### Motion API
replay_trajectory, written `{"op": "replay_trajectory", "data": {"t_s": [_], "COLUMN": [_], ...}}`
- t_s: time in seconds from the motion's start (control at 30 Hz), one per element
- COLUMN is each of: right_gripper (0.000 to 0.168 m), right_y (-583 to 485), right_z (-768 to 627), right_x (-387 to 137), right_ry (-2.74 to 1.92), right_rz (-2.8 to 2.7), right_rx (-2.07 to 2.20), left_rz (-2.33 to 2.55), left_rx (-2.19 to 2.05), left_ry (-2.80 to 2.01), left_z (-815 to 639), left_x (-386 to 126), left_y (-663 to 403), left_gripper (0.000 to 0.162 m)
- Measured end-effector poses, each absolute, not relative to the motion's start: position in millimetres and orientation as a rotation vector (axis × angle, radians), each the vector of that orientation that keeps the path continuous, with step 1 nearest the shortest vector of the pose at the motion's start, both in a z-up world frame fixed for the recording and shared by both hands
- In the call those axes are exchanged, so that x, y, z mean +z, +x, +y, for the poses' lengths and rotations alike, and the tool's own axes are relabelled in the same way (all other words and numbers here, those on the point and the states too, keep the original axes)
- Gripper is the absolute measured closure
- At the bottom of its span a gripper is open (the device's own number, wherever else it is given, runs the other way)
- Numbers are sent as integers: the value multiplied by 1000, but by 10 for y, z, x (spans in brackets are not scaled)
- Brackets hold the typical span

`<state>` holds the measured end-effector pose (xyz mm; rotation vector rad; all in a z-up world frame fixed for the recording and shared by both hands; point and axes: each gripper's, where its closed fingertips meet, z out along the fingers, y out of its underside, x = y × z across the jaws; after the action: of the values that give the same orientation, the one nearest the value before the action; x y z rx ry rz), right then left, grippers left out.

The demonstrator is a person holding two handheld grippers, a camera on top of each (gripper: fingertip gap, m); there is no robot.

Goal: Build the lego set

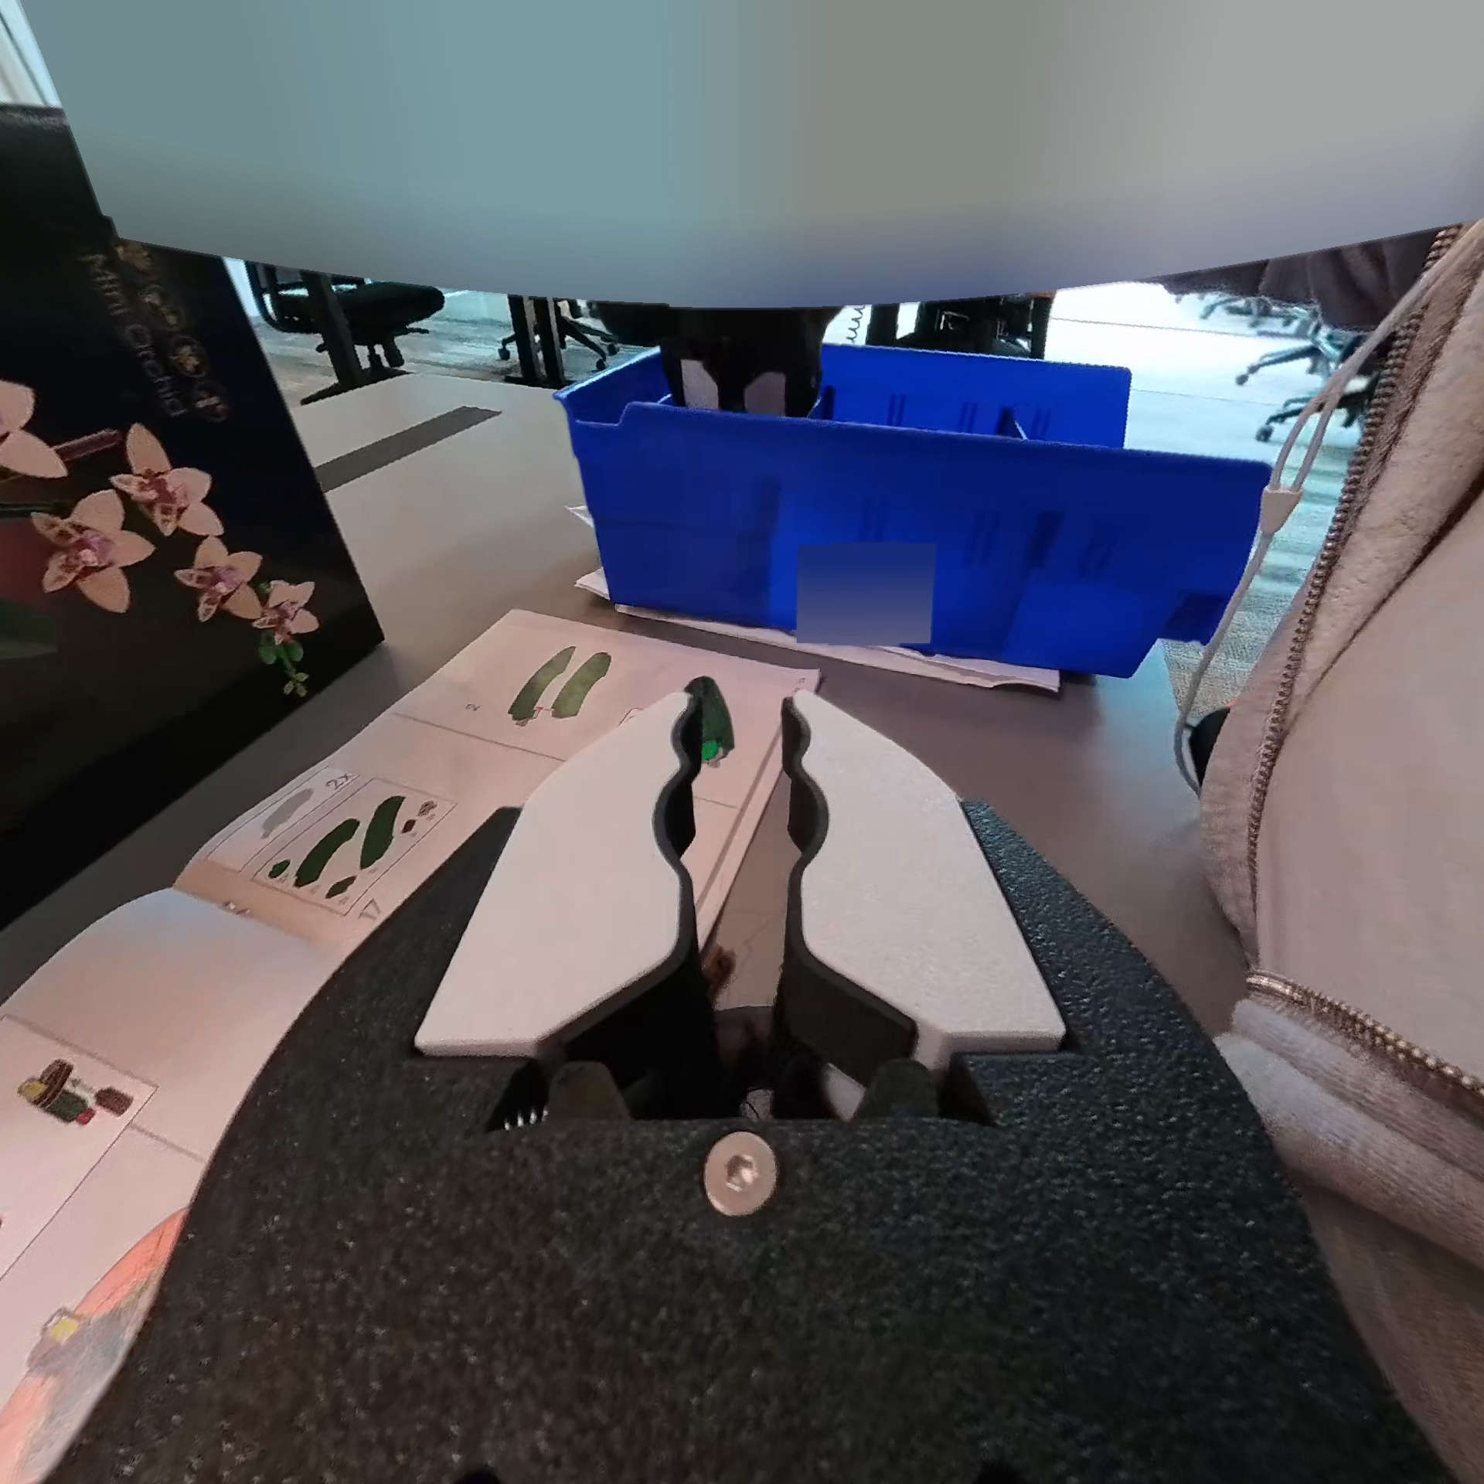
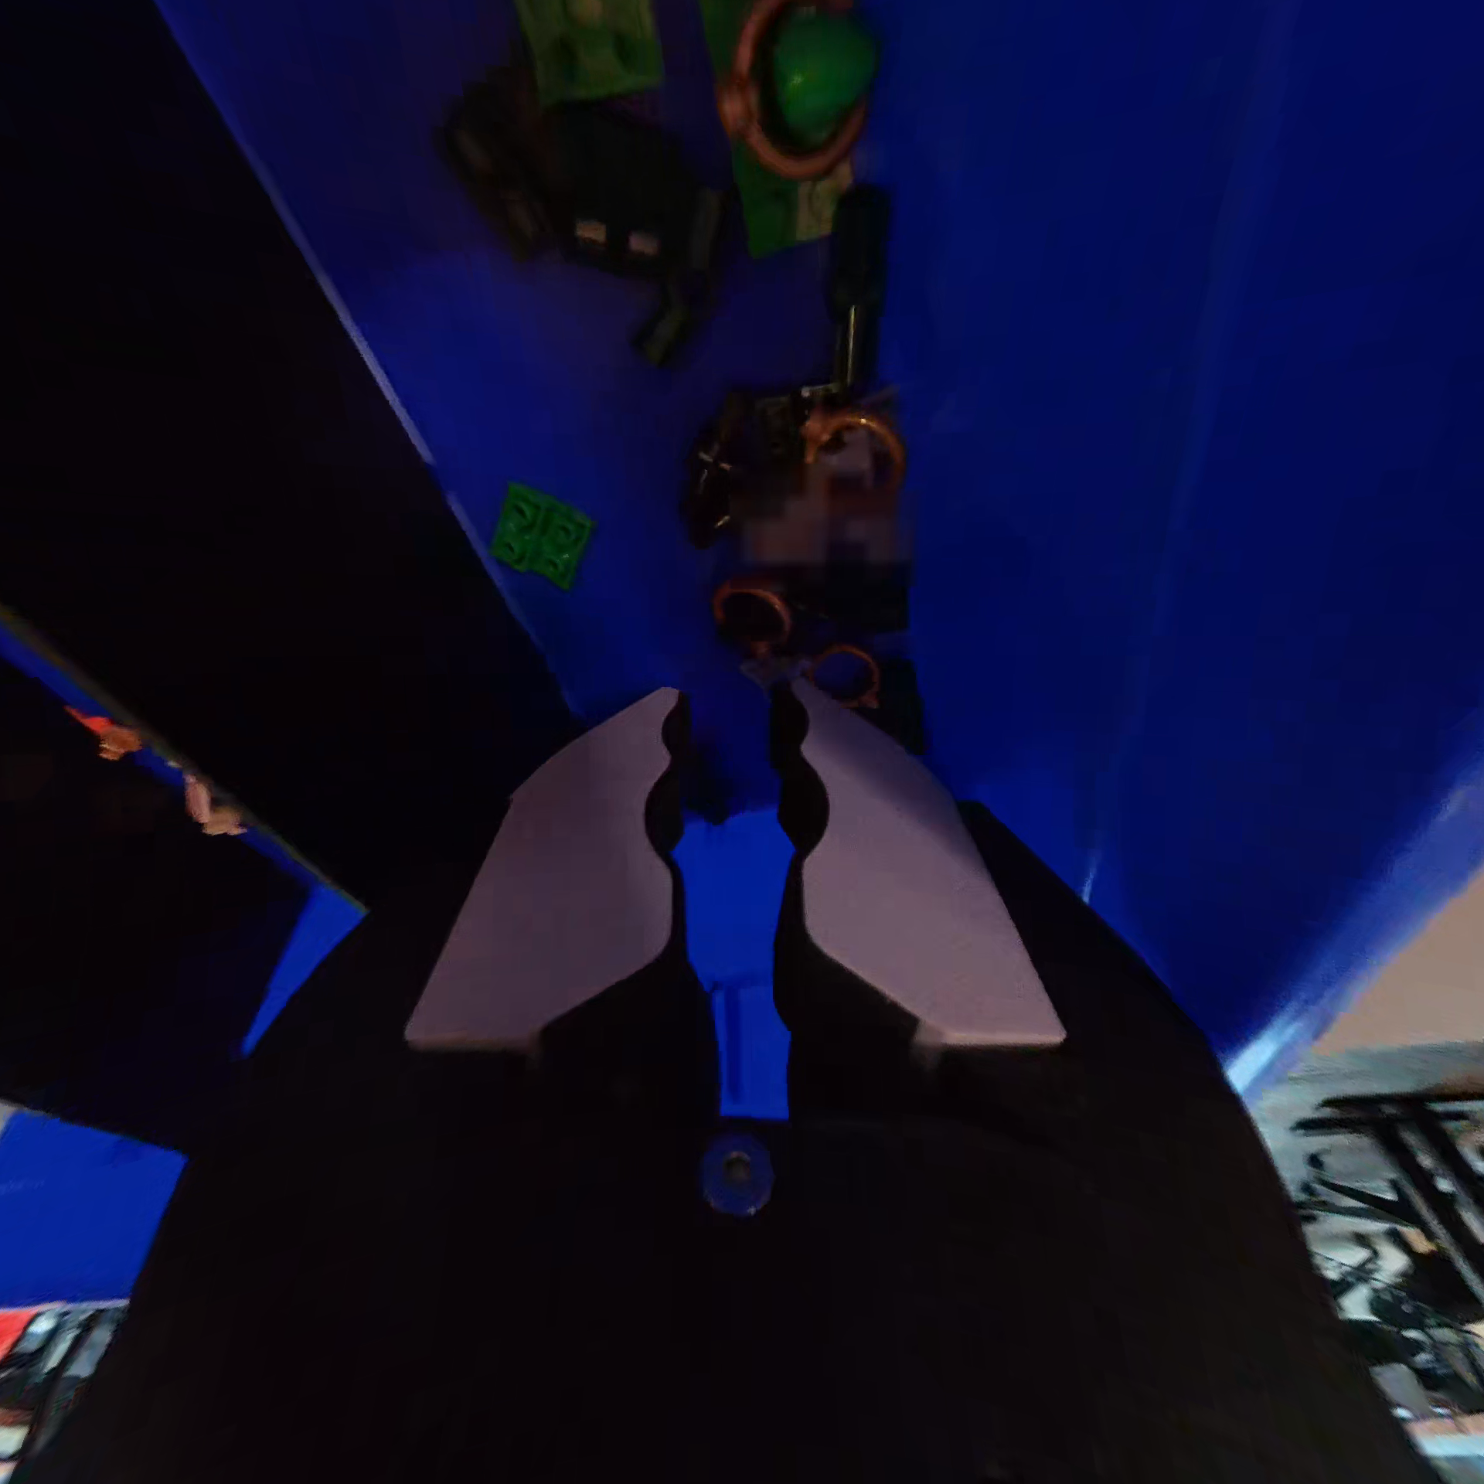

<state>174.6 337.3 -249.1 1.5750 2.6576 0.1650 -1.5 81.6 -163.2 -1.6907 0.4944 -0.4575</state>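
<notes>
My left gripper (image 1: 737, 711) is open and empty, low over the open instruction booklet (image 1: 482, 763). A dark green leaf piece (image 1: 711, 719) lies on the page just past the tip of the left finger, not gripped. My right gripper (image 2: 727, 707) is open and empty, pointing down inside the blue bin (image 2: 1124, 482); it also shows as a dark shape in the bin in the left wrist view (image 1: 747, 361). Just past its tips lie copper ring pieces (image 2: 755, 610) and dark pieces (image 2: 747, 458). A bright green plate (image 2: 542, 542) lies to the left.
The lego box (image 1: 161, 522) with orchid pictures stands at the left. The blue bin (image 1: 883, 514) sits on papers behind the booklet. A person's grey hoodie (image 1: 1365, 803) fills the right side. A green round piece (image 2: 815, 76) and more dark parts (image 2: 578, 177) lie deeper in the bin.
</notes>
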Motion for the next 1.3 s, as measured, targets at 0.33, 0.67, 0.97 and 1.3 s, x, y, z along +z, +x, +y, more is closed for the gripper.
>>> {"op": "replay_trajectory", "data": {"t_s": [0.33,0.67,0.97,1.3], "right_gripper": [153,154,154,155], "right_y": [1668,1623,971,122], "right_z": [3455,3461,2545,676], "right_x": [-2537,-2427,-1286,-490], "right_ry": [1497,1539,2004,1795], "right_rz": [2807,2857,2965,2227], "right_rx": [260,225,-714,-2496], "left_rz": [493,496,438,307], "left_rx": [-479,-443,-414,-727], "left_ry": [-1688,-1676,-1630,-1448], "left_z": [811,755,658,476], "left_x": [-1661,-1611,-1535,-1145], "left_y": [-35,-63,-198,-284], "left_gripper": [144,143,142,139]}}
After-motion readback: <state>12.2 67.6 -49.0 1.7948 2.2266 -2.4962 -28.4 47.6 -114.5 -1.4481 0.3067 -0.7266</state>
